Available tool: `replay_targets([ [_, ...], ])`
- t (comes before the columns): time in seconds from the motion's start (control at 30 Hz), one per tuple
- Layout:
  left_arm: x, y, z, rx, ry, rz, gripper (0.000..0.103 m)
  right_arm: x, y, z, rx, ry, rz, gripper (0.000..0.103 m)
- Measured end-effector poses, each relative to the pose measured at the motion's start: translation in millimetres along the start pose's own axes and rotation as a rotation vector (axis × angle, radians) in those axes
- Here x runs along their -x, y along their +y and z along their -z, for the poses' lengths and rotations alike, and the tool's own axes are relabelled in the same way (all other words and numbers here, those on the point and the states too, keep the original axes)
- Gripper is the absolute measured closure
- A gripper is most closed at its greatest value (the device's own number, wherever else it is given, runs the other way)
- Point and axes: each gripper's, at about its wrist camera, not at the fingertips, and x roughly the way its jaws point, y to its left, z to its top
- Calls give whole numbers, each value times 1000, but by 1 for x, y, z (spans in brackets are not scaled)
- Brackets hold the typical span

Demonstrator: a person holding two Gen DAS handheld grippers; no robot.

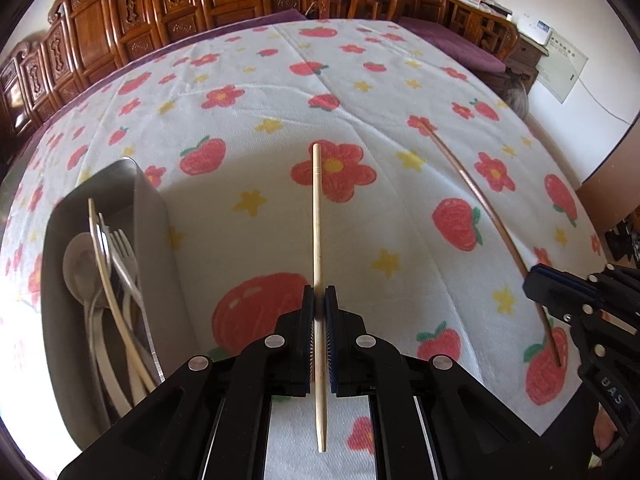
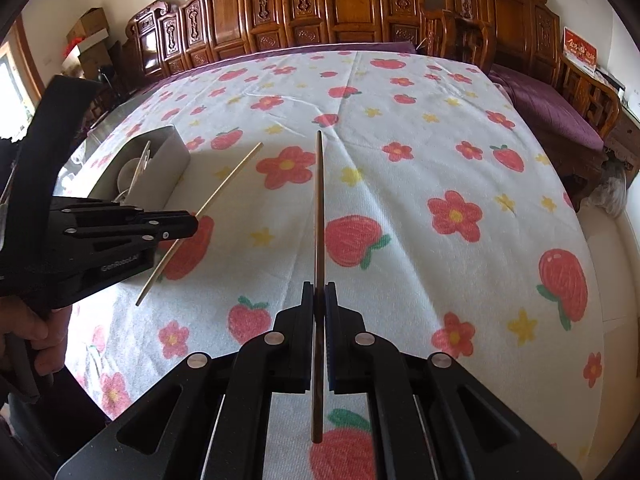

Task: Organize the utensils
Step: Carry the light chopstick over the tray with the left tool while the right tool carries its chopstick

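Left black two-finger gripper (image 1: pixel 319 312) is clamping a pale bamboo chopstick (image 1: pixel 317 220) between its blue pads, jaws closed on it, stick pointing away from the camera with its thin tip hanging below the fingers. Right black two-finger gripper (image 2: pixel 319 308) is pinching a dark brown wooden chopstick (image 2: pixel 319 208) the same way, jaws closed on it. Both sticks are being held above the white tablecloth with red strawberries, flowers and yellow stars (image 1: pixel 400 208), apart from each other.

In the left wrist view the grey rectangular metal tray (image 1: pixel 148 216) is sitting on the cloth left of the pale stick, holding a silver spoon (image 1: pixel 78 260), a silver fork (image 1: pixel 124 252) and another pale chopstick (image 1: pixel 108 284) lying across them.

Writing: "GenRobot.AI", probably, on the left gripper body in the right wrist view, small and partly blurred; "DAS" is showing on the right gripper body in the left wrist view. A red sign with gold characters (image 2: pixel 580 54) is standing on the carved wooden furniture (image 2: pixel 340 4) behind the table, not readable. A person's hand (image 2: pixel 34 328) is gripping the left tool's handle.
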Motion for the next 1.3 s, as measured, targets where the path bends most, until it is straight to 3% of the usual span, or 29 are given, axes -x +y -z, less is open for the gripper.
replay_targets([
  [0.43,70,30,1,20,-126,18,99,20,33,-21,31,-51,-12,97],
  [0.8,105,58,2,31,-191,12,99,32,52,-32,51,-79,-37,97],
  [1.1,119,76,5,35,-214,1,99,41,61,-39,58,-103,-58,97],
  [1.3,101,101,8,60,-182,-28,99,44,65,-41,66,-109,-73,97],
])
